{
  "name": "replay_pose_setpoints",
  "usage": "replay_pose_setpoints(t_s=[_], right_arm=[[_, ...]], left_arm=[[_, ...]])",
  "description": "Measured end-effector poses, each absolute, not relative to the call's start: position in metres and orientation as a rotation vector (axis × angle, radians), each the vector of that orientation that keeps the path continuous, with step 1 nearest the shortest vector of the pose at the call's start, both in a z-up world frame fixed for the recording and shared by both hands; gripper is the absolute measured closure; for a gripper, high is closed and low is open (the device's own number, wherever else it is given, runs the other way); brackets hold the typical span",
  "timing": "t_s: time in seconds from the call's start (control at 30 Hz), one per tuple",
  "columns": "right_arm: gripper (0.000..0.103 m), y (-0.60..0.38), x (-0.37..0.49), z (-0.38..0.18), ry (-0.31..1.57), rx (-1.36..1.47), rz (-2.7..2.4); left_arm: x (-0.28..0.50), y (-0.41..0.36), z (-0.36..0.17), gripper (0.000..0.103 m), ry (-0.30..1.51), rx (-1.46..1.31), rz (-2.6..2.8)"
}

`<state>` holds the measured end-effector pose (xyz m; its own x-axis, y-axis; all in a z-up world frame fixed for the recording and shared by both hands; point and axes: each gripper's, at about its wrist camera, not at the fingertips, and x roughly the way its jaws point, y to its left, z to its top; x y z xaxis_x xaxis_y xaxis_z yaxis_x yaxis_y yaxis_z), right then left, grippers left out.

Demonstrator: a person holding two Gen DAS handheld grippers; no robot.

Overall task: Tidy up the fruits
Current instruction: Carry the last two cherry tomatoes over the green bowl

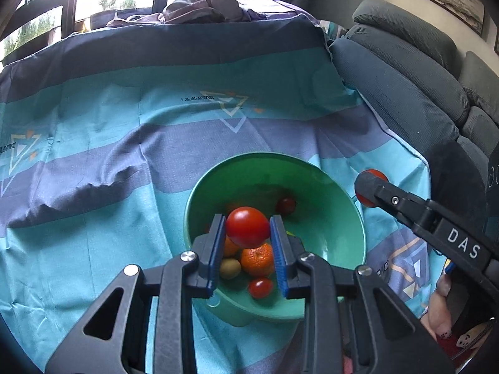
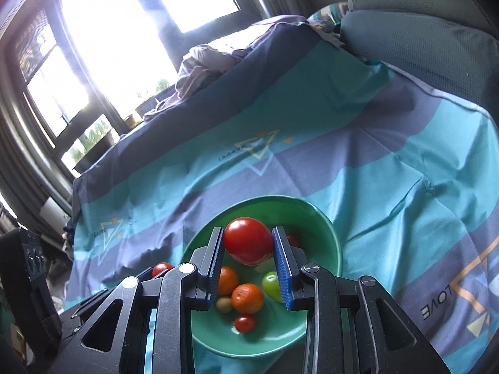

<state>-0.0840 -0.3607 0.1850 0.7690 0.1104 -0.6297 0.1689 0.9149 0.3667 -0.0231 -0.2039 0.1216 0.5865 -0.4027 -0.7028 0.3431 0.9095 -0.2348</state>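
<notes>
- Each of your grippers carries a red tomato over the green bowl [image 1: 336, 205]: the left gripper [image 1: 248, 233] is clamped on one tomato [image 1: 248, 227], the right gripper [image 2: 249, 244] on another tomato [image 2: 248, 240].
- Both tomatoes sit between the blue pads [image 1: 218, 249], above the fruit already in the bowl.
- Inside lie two oranges [image 2: 247, 300], a green grape [image 2: 270, 284], a small brownish fruit [image 2: 224, 304] and small red tomatoes [image 2: 245, 324].
- The bowl rests on the striped teal cloth [image 1: 93, 162], near the grey sofa [image 1: 405, 71].
- You look to be at the drop-off step: lower each tomato close to the pile, then open gently, one side at a time, so nothing bounces out.
</notes>
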Motion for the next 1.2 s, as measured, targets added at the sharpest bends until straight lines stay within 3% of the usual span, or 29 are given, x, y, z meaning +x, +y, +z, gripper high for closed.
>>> replay_pose_setpoints(t_s=[0.57,1.2], right_arm=[[0.070,-0.360,-0.044,0.127,0.938,0.372,-0.108],[0.070,-0.352,-0.040,0.121,0.949,0.237,-0.177]], left_arm=[[0.009,-0.234,0.063,0.074,0.989,0.018,-0.378],[0.012,-0.241,0.059,0.072,0.942,0.079,-0.326]])
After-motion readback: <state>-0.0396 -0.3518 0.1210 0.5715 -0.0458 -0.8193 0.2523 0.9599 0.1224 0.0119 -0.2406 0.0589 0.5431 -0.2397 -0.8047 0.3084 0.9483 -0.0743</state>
